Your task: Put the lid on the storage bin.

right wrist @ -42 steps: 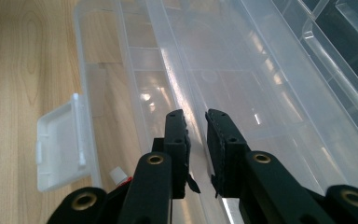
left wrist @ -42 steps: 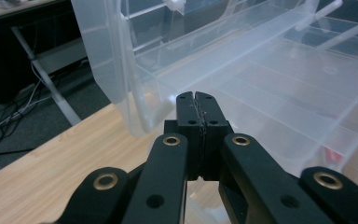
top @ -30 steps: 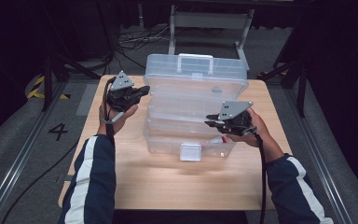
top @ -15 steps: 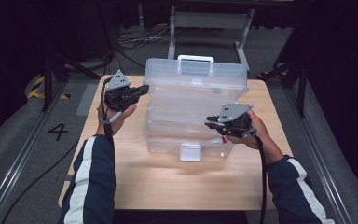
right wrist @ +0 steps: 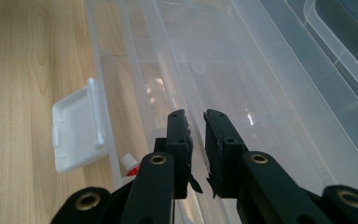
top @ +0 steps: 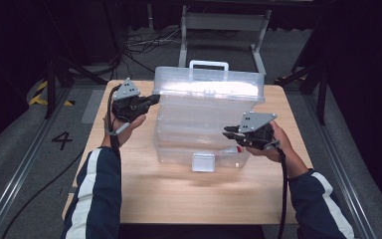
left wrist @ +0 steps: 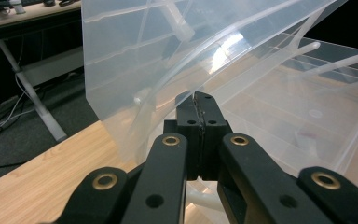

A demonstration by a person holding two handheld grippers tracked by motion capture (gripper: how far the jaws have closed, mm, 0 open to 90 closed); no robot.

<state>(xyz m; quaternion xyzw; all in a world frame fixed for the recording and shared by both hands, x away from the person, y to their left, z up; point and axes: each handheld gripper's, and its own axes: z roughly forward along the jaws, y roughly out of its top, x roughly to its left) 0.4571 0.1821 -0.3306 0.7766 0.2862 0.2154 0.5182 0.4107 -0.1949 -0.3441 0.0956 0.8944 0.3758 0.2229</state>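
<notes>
A clear plastic box [top: 206,142] with a white handle [top: 208,63] and a white front latch [top: 203,162] sits mid-table. Its lid [top: 209,92] is tilted up. My left gripper [top: 151,99] is at the lid's left edge and its jaws are shut on that edge [left wrist: 140,100]. My right gripper [top: 228,133] reaches in over the box's right front corner. Its jaws [right wrist: 196,119] have just been closing and stand a narrow gap apart. I cannot tell whether a clear wall lies in that gap. A small red and white item [right wrist: 129,164] lies inside the box near the latch [right wrist: 77,130].
The wooden table [top: 189,196] has bare room in front of the box and on both sides. A metal stand [top: 224,22] and cables [top: 139,45] are on the floor behind. Floor rails run along both sides of the table.
The right gripper has slipped very slightly toward me along the box's right side. The left gripper and the raised lid have stayed where they were.
</notes>
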